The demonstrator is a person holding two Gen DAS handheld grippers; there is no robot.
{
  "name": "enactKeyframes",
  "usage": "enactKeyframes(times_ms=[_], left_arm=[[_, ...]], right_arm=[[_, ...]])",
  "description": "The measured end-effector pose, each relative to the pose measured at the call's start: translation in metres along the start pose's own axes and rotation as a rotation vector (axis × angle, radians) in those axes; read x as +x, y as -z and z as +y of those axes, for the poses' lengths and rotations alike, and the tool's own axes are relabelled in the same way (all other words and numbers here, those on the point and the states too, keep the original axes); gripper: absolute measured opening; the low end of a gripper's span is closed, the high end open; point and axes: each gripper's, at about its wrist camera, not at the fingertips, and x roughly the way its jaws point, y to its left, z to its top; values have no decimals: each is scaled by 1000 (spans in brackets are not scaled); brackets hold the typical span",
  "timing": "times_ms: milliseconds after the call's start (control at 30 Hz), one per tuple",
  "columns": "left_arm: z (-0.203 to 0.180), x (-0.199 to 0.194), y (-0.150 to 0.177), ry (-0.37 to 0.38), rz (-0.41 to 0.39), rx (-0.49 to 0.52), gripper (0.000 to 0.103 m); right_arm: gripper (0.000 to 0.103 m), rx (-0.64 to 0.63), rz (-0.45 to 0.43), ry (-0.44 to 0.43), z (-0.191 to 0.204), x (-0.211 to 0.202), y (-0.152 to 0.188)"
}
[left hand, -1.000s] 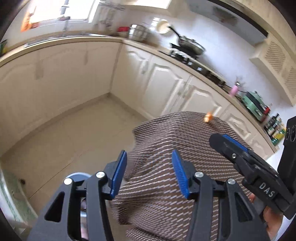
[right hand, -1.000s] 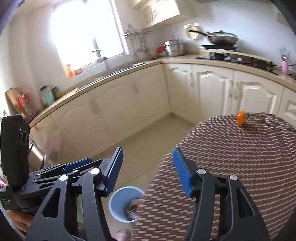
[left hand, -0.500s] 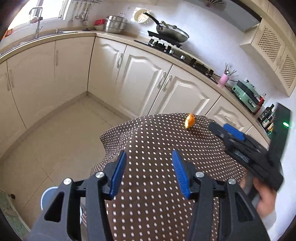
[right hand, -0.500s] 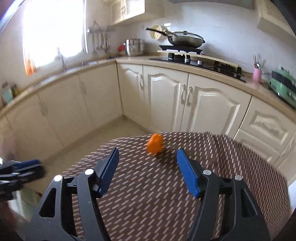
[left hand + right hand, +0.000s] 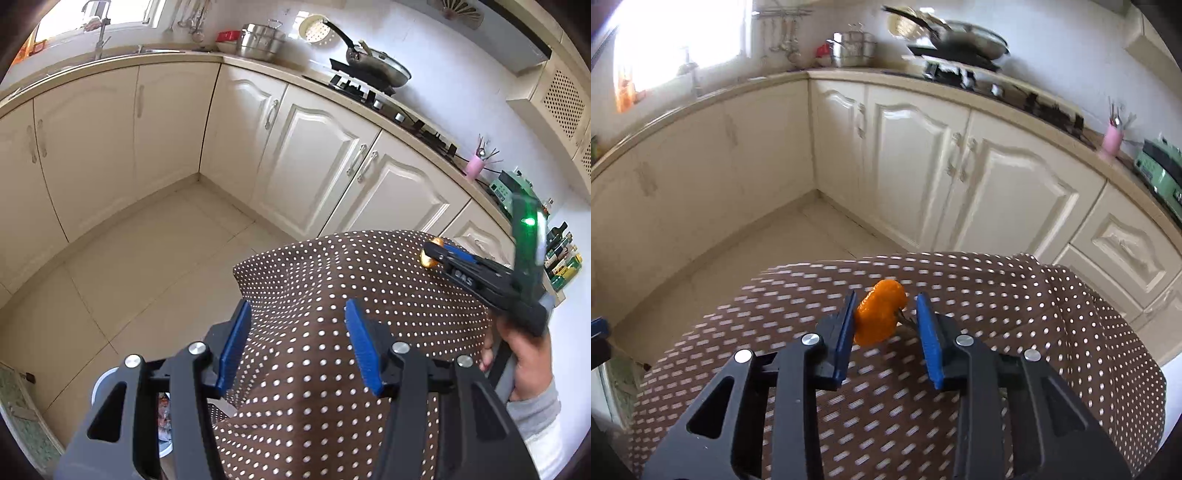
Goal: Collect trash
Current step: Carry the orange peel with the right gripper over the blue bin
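Note:
An orange peel point(image 5: 879, 312) lies on the table with the brown polka-dot cloth point(image 5: 1015, 295). My right gripper point(image 5: 886, 317) is open, its blue fingers on both sides of the peel; the left finger touches it, the right stands a little apart. In the left wrist view the right gripper point(image 5: 430, 254) reaches the peel point(image 5: 428, 260) at the table's far side. My left gripper point(image 5: 295, 332) is open and empty, above the near edge of the cloth point(image 5: 369, 280). A pale blue trash bin point(image 5: 162, 421) with scraps stands on the floor below it, mostly hidden by the gripper.
Cream kitchen cabinets point(image 5: 314, 158) run around the far side, with a stove and pan point(image 5: 373, 70), pots point(image 5: 260, 40) and a sink tap point(image 5: 99, 29) on the counter. Tiled floor point(image 5: 129, 266) lies left of the table. A pink utensil cup point(image 5: 474, 164) stands at the right.
My right gripper moved forward over the table to the orange peel and narrowed around it. The left gripper stayed open and tilted up a little toward the cabinets.

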Motion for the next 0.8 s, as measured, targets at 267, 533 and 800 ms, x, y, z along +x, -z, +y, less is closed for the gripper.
enactKeyframes(times_ms=[267,533,800], left_arm=[[37,-56,10,-31,-62,-43,52],[125,-129,39,-168,-109,-132,52],[236,-160,83,-335,-73,-251,52]], right_arm=[[30,-89,-73,-201,104,-77,14],[30,-187,-87,-368,224,-122,30],[31,-269,-32,-510,349,-109,56]])
